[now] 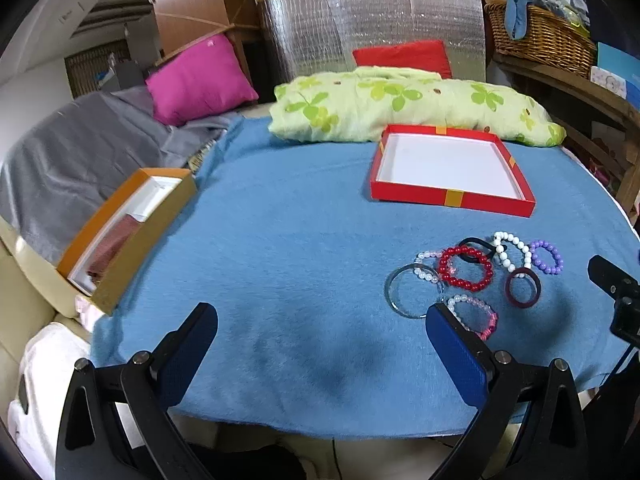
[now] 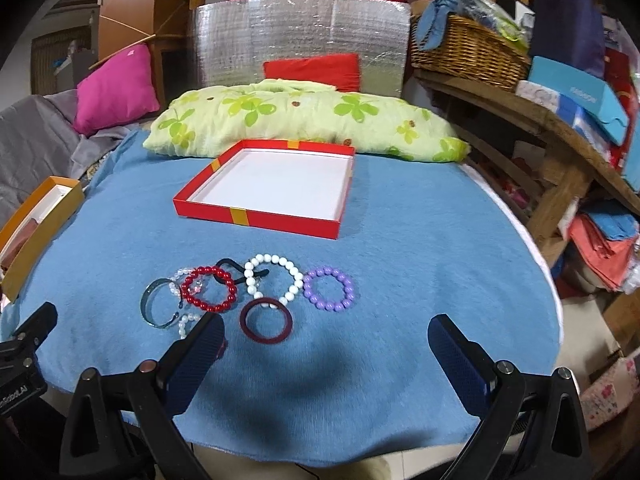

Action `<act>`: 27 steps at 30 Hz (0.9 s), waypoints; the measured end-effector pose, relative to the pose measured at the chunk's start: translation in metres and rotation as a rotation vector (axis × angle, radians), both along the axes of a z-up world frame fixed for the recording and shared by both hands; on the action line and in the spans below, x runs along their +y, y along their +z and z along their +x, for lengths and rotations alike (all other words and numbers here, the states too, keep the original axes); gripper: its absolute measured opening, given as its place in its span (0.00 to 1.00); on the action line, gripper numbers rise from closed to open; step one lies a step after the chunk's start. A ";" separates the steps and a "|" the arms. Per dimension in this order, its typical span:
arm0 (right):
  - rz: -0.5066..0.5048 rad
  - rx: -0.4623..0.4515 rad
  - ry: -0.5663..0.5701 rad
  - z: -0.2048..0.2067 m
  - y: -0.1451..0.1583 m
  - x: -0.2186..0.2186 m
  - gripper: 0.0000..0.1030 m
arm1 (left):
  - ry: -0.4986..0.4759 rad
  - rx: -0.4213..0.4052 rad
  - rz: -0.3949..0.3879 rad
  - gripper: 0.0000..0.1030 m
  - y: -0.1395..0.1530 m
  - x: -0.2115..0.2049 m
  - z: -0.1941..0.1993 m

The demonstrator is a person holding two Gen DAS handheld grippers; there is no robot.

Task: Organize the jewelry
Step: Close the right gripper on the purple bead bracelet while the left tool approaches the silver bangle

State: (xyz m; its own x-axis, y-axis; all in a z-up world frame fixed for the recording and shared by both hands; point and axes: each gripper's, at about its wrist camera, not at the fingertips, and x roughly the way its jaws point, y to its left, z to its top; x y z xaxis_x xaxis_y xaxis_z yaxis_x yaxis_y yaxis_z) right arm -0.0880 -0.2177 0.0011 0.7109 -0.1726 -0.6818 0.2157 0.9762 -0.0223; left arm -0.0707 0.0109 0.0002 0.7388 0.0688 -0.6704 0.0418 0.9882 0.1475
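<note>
Several bracelets lie in a cluster on the blue cloth (image 2: 400,264): a red bead one (image 2: 209,289) (image 1: 465,268), a white bead one (image 2: 274,278) (image 1: 512,250), a purple bead one (image 2: 329,289) (image 1: 547,257), a maroon bangle (image 2: 266,321) (image 1: 523,287), a silver cuff (image 2: 158,307) (image 1: 412,290) and a pink-white bead one (image 1: 476,316). An empty red tray (image 2: 256,218) (image 1: 452,199) with a white floor sits behind them. My left gripper (image 1: 320,344) is open, left of the cluster. My right gripper (image 2: 326,344) is open, just in front of the maroon bangle.
An orange box (image 1: 120,236) (image 2: 36,232) sits at the cloth's left edge. A green flowered pillow (image 2: 304,120) lies behind the tray. A pink cushion (image 1: 200,80), a wicker basket (image 2: 468,52) and a cluttered wooden shelf (image 2: 560,128) stand around the back and right.
</note>
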 end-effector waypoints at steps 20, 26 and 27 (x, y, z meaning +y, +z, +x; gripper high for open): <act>0.241 0.271 0.076 0.115 -0.086 -0.081 0.44 | -0.112 0.184 -0.144 0.90 -0.061 -0.006 0.096; 0.166 0.255 0.061 0.117 -0.088 -0.084 0.10 | -0.239 0.202 -0.178 0.68 -0.055 -0.036 0.100; 0.163 0.248 0.058 0.118 -0.087 -0.084 0.10 | -0.263 0.205 -0.182 0.65 -0.054 -0.043 0.102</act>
State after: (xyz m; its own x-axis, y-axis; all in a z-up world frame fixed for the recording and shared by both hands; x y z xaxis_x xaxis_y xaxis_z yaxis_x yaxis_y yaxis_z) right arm 0.0295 -0.3017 -0.0862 0.5245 -0.0106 -0.8513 0.1674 0.9817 0.0909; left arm 0.0309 -0.0323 -0.0534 0.5644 -0.2390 -0.7902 0.3080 0.9490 -0.0670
